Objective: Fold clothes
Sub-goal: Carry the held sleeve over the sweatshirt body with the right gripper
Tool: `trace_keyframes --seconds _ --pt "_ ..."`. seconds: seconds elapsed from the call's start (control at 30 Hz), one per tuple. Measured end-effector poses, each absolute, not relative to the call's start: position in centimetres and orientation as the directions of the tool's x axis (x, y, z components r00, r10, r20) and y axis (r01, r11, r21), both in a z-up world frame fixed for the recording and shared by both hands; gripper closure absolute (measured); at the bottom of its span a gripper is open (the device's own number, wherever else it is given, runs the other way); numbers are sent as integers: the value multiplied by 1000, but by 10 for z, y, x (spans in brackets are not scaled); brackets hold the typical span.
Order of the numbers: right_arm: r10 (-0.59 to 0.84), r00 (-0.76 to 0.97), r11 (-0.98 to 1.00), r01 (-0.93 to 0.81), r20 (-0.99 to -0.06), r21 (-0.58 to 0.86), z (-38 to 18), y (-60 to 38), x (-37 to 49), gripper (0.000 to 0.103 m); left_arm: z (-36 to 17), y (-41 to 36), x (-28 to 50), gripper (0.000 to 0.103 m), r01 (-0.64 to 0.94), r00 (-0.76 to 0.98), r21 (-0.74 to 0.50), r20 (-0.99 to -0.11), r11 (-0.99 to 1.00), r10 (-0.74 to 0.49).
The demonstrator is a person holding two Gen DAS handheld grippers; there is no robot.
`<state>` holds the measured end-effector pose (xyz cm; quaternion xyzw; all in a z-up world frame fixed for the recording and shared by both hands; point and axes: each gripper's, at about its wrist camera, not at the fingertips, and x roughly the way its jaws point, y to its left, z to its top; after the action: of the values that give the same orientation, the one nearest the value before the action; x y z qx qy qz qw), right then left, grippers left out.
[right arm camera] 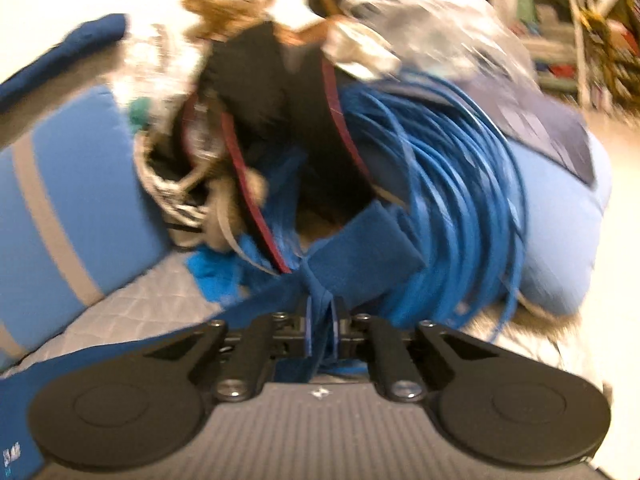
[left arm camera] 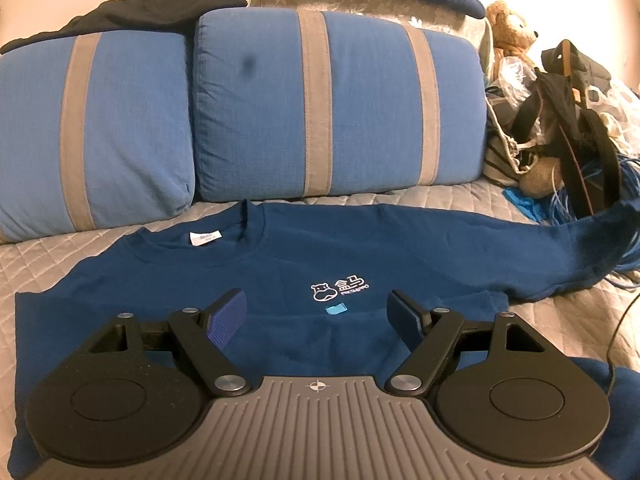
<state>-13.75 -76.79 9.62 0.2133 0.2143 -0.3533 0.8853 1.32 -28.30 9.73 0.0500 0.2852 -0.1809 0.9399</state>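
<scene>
Navy sweatshirt lies front-up on the quilted bed, collar toward the far striped cushions. Left tool hovers over the chest logo, fingers spread wide, nothing held. Right tool is clamped on the sleeve cuff at far right, beside the coiled blue cable; likely lifting it to fold the sleeve inward. Right view is blurred.

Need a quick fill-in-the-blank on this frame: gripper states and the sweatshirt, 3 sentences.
1. The left gripper hangs over the navy blue long-sleeved sweatshirt with its jaws ____.
2. The right gripper is shut on the sweatshirt's ____.
3. Beyond the held cuff lies a coil of ____ cable.

Missing words: open; sleeve; blue
</scene>
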Motion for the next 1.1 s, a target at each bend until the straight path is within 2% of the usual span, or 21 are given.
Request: trace_keyframes --seconds 0.37,0.63,0.7,0.8,0.83,0.93,1.0,1.07,1.1 --pt "-414 817 875 479 -402 73 136 -678 -85 95 97 -278 17 26 344 770 -41 -559 938 -307" --pt "-250 892 955 291 -378 56 143 -603 -35 96 94 -275 21 26 337 762 -64 -568 939 -312" --pt "-194 909 977 214 -369 15 140 -574 -26 96 94 -274 21 26 340 761 -68 -567 938 -316" --pt "-86 903 993 41 -421 -114 123 -538 -25 95 95 -273 21 26 342 760 -73 -565 937 -321" --pt "-51 895 987 -22 -443 -157 117 -526 -25 94 95 -273 21 26 342 760 -75 -564 937 -323" --pt "44 854 938 -214 -519 -273 99 -490 -26 74 96 -272 20 26 340 762 -81 -560 937 -325" --pt "96 814 878 -340 -573 -336 87 -466 -27 68 97 -271 21 26 336 762 -91 -559 937 -328" --pt "124 775 809 -440 -619 -389 77 -447 -28 55 97 -270 22 26 332 760 -106 -558 937 -332" --pt "120 772 785 -459 -625 -416 74 -445 -30 54 97 -269 23 26 329 759 -115 -558 937 -335"
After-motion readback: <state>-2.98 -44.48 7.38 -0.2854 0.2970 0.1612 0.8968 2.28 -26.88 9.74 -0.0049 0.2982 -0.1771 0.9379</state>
